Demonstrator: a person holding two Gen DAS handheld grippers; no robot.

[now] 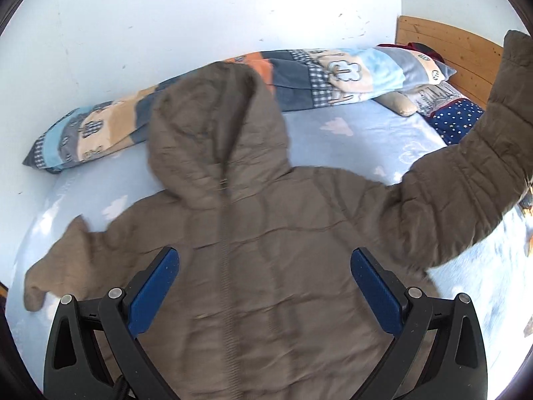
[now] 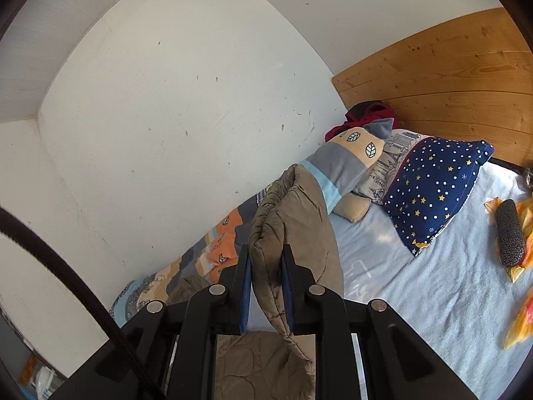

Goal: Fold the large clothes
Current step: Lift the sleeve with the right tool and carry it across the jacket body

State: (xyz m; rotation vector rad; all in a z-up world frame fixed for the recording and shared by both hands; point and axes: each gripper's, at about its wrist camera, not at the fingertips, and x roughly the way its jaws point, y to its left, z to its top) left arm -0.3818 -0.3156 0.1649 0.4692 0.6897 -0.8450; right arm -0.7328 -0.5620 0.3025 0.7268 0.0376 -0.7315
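Right gripper (image 2: 266, 286) pinches the brown jacket (image 1: 266, 266) sleeve (image 2: 293, 213), lifted at two o'clock. Left gripper (image 1: 265, 283) hovers wide open, empty, over the jacket's zipped front on the bed (image 1: 349, 133).

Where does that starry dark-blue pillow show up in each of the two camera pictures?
Left wrist view: the starry pillow sits far right, just under the wooden headboard.
Right wrist view: the pillow lies right of centre, on the light-blue sheet.
Shared landmark: the wooden headboard.

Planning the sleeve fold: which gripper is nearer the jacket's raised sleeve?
Right. The right gripper is shut on the raised sleeve itself; the left gripper hangs open over the jacket's front, apart from that sleeve.
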